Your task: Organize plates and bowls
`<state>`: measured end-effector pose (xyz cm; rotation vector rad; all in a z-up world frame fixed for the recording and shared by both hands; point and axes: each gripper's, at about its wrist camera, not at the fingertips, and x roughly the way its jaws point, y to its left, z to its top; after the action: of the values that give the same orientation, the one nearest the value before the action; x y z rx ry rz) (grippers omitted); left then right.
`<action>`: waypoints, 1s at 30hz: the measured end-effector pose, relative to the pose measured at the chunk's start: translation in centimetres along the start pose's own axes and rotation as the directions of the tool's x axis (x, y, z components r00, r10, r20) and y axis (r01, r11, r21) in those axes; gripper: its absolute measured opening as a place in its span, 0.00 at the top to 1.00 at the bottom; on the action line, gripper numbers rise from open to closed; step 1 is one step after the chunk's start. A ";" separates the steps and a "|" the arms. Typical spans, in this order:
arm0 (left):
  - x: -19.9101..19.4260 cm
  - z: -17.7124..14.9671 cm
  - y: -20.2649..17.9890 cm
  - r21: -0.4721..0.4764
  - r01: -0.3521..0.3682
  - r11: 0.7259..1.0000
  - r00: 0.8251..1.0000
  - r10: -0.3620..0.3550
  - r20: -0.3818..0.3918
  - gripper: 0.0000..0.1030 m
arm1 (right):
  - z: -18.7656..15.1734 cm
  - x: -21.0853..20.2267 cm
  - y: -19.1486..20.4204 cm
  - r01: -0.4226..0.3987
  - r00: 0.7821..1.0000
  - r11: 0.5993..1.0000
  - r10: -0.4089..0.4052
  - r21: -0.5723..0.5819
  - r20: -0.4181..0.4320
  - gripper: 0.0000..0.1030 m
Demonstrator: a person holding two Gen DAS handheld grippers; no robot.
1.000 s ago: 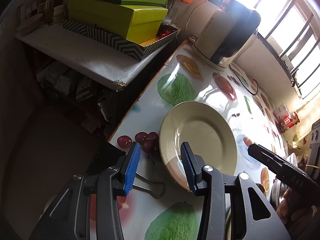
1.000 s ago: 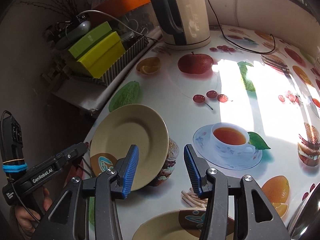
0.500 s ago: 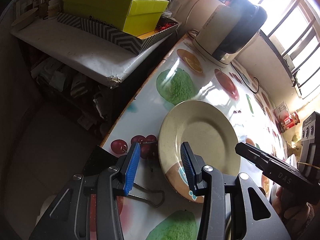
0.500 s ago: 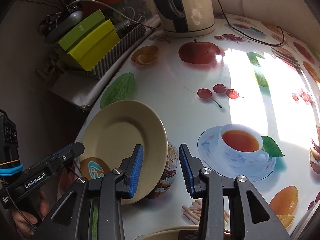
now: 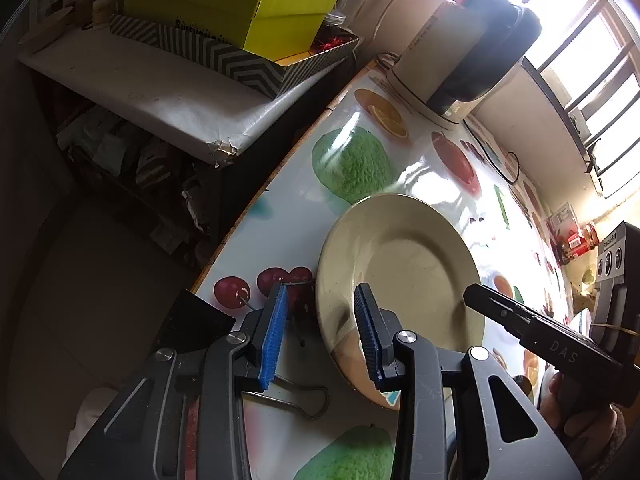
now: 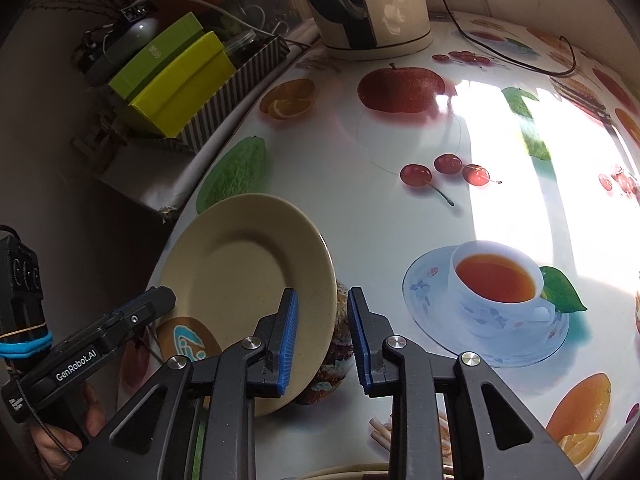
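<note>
Near the surface's [image 6: 400, 216] left edge lies a beige plate [image 6: 240, 280]. Both grippers, left [image 5: 320, 332] and right [image 6: 322, 340], straddle opposite rims, jaws just closing, not yet pinching. A shallow bite could let it slip off.

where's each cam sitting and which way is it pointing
Left wrist: on the left gripper, angled down across the table's edge at the beige plate; its rim lies between the closing jaws, a binder clip below, the right gripper entering from the right.
Right wrist: on the right gripper, angled down at the plate's opposite rim, jaws closing around it; the left gripper and a hand at lower left.
Shared: plate, kettle, yellow-green boxes.
</note>
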<state>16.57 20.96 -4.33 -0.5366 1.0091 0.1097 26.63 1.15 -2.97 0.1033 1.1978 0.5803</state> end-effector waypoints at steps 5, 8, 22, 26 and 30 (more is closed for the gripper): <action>0.0 -0.1 -0.1 0.000 0.005 1.000 1.000 -0.005 0.000 0.69 | -0.1 0.1 -0.1 -0.015 1.000 1.000 0.015 0.012 -0.005 0.79; 0.1 -0.2 -0.2 0.009 0.003 1.000 1.000 -0.003 -0.002 0.73 | -0.1 0.1 -0.1 -0.023 1.000 1.000 0.023 0.015 -0.001 0.82; 0.4 -0.1 -0.6 0.007 0.005 1.000 1.000 -0.005 -0.003 0.77 | -0.1 0.0 -0.3 -0.031 1.000 0.999 0.031 0.028 0.000 0.83; 0.4 -0.1 -0.7 0.004 0.003 1.000 1.000 -0.003 0.000 0.77 | -0.1 0.0 -0.4 -0.034 0.999 0.999 0.034 0.035 -0.002 0.83; 0.4 -0.2 -0.9 0.006 -0.003 1.000 1.000 0.003 -0.003 0.77 | -0.2 0.0 -0.5 -0.034 0.999 0.999 0.034 0.038 -0.001 0.82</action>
<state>16.89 20.05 -4.39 -0.5303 1.0130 0.1086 26.59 0.64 -3.21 0.1556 1.2105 0.5882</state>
